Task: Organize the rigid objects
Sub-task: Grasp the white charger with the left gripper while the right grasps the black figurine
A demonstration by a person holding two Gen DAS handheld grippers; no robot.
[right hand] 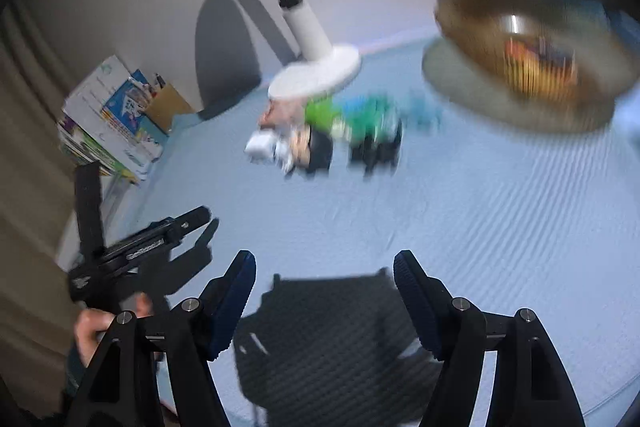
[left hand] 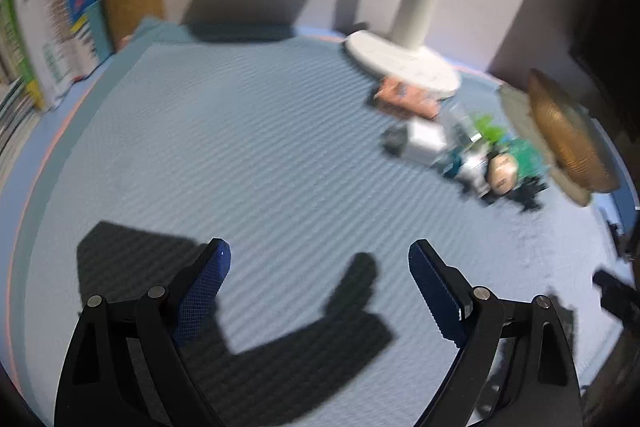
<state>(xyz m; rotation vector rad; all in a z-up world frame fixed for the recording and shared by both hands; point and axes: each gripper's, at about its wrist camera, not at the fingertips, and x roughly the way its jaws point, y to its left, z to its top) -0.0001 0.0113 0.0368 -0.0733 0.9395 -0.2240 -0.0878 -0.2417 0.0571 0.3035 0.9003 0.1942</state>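
Both black two-finger grippers, left gripper (left hand: pixel 318 259) and right gripper (right hand: pixel 324 267), hang wide open and empty over the blue ribbed mat (left hand: pixel 240 147); blurred small toys (left hand: pixel 472 151), centre right, lie clustered beside the brown woven basket (left hand: pixel 568 135), likely their destination.

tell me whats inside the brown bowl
In the right wrist view the bowl holds blurred orange, yellow and dark items; what they are can't be told. Its near wall hides the bottom.

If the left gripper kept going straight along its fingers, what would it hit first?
Probably just the bare blue ribbed mat. The left gripper is open with nothing between its jaws, angled down at empty mat. The toy pile lies off to its right, clear of that line, though blur makes depth uncertain.
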